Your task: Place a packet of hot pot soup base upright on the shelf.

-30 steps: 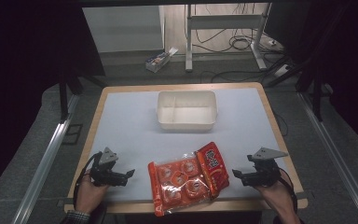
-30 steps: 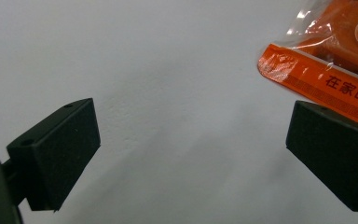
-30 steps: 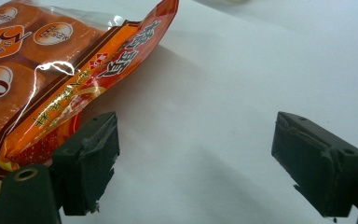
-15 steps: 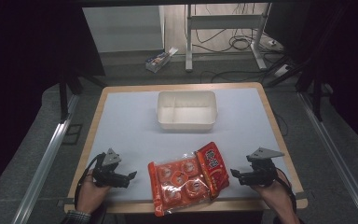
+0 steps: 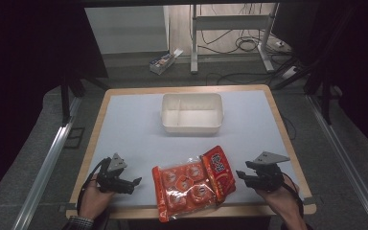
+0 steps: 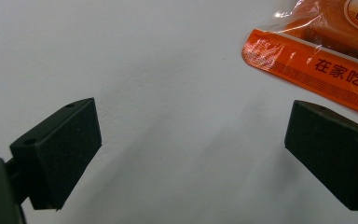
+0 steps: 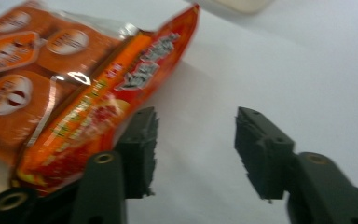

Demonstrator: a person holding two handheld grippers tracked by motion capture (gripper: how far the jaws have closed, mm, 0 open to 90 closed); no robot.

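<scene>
An orange snack bag with round cakes inside lies flat near the table's front edge. My left gripper rests on the table to the bag's left and points at it. Its jaws stand wide open over bare tabletop, with the bag's corner just beyond the right jaw. My right gripper sits at the bag's right end. Its jaws have just been closing and still stand apart with nothing between them. The bag's red end lies outside the left jaw, close against it.
A white plastic bin with a divider stands at the table's middle back. The pale tabletop has a wooden rim. Beyond the far edge a small box, cables and metal legs are on the floor.
The right gripper's jaws stand a little narrower than before. Both hands and the bag have kept their places.
</scene>
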